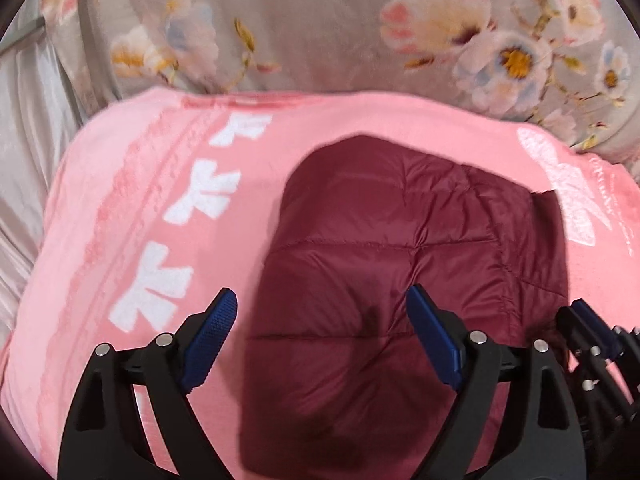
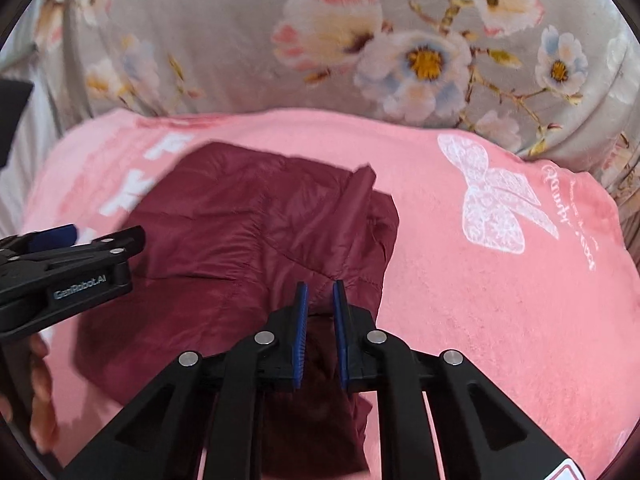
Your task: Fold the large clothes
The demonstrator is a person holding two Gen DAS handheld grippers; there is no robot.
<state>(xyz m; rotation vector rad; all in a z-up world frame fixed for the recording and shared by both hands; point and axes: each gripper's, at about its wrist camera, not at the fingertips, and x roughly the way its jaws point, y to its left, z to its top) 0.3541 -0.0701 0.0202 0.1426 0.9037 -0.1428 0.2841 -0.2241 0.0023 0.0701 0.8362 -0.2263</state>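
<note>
One dark red quilted jacket (image 1: pixel 380 264) lies folded on one pink blanket (image 1: pixel 120 208), and behind the blanket sits one grey flowered cover (image 1: pixel 304 20). There are two grippers, one in each of the person's hands.

The jacket is a compact padded bundle near the middle of the blanket, well clear of the flowered cover. In the left wrist view its long axis runs from the near edge up and away toward the flowered cover, leaning a little to the right, with a rounded far end. In the right wrist view a flat strip of the same fabric (image 2: pixel 360 188) sticks out at the far right corner, pointing away and to the right. Whether that is a collar or a cuff I cannot tell.

The left gripper (image 1: pixel 320 344) hangs over the near part of the jacket with its blue pads (image 1: pixel 210 344) spread wide, nothing between them but air above the fabric. The right gripper (image 2: pixel 320 312) has its two pads drawn nearly together, a thin slit left, over the jacket's near right edge; the red cloth shows through the slit, but I cannot tell whether any fold is pinched there.

The pink blanket carries a column of white marks (image 1: pixel 192 208) on one side and one white lace bow print (image 2: pixel 496 200) on the other
</note>
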